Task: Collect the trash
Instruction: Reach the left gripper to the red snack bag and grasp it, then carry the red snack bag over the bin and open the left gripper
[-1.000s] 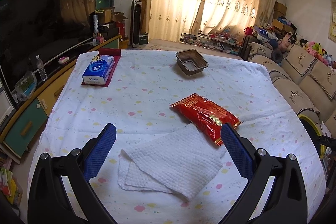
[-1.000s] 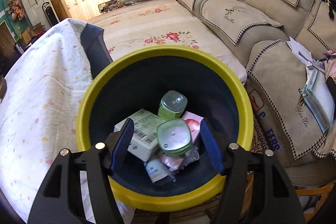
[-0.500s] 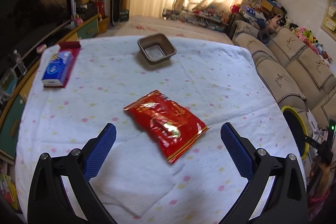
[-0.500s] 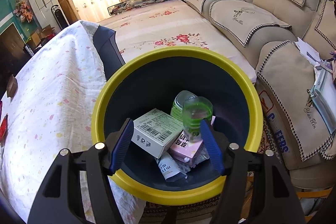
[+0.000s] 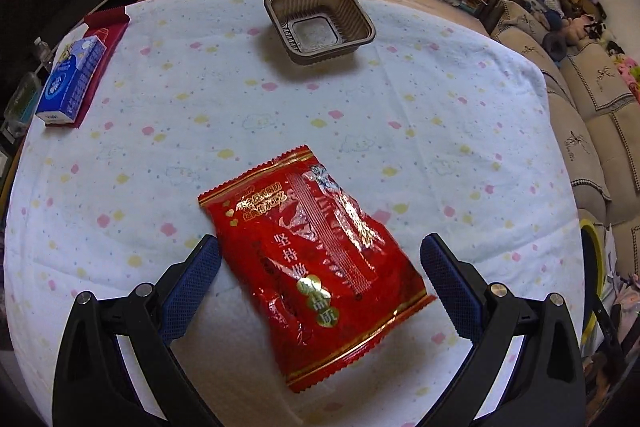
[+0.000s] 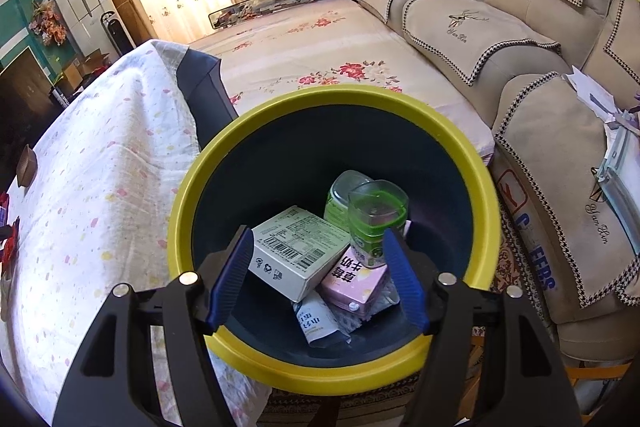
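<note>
A red snack bag [image 5: 316,259] lies on the spotted tablecloth [image 5: 360,115]. My left gripper [image 5: 320,267] is open, its blue fingers on either side of the bag, just above it. A brown plastic tray [image 5: 320,21] sits farther back. My right gripper [image 6: 316,279] is open and empty above the yellow-rimmed bin [image 6: 476,167]. In the bin lie a white carton [image 6: 298,253], two green bottles [image 6: 376,219], a pink pack [image 6: 354,285] and a small pouch [image 6: 316,321].
A blue tissue box [image 5: 70,81] on a red cloth lies at the table's left. A beige sofa [image 6: 500,27] stands right of the bin, and the bin's rim [image 5: 596,267] shows past the table's right edge. A white towel [image 5: 236,359] lies under the bag's near end.
My left gripper has moved forward and down over the red bag, now between its fingers. The green bottle has dropped from my right gripper into the bin, and that gripper has drawn back.
</note>
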A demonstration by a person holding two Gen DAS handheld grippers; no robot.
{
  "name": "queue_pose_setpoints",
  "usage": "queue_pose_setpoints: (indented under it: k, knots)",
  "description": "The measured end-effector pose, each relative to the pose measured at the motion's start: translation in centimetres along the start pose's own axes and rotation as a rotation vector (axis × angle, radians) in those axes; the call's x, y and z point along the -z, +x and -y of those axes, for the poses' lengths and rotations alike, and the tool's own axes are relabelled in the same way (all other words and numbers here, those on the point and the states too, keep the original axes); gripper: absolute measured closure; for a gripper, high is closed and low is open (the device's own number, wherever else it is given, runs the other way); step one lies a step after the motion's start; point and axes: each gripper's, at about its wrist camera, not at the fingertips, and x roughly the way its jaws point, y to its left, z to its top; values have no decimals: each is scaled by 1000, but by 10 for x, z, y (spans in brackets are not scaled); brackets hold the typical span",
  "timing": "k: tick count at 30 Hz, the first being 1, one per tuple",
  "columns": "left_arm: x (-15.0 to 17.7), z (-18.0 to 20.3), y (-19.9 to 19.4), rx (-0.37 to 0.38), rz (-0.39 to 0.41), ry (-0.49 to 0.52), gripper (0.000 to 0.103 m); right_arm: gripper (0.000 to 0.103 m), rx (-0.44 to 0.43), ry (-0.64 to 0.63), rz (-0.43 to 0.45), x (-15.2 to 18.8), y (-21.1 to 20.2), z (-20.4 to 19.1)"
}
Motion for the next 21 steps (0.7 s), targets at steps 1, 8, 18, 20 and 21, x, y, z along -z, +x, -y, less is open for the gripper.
queue_pose_setpoints:
  k: [1, 8, 18, 20, 21]
  knots:
    - [-1, 1, 1, -2, 1, -2, 6, 39, -2, -4, -3, 0, 1, -1]
    - [-10, 11, -1, -35, 8, 25, 43, 39, -9, -7, -14, 2, 4, 0]
    - [-6, 34, -9, 21, 19, 93, 75, 39, -16, -3, -10, 1, 2, 3]
    - [-4, 42, -18, 30, 41, 118, 77, 39, -18, 0, -6, 2, 0, 4]
    - [-3, 46, -23, 31, 51, 129, 77, 39, -19, 1, -4, 2, 0, 4]
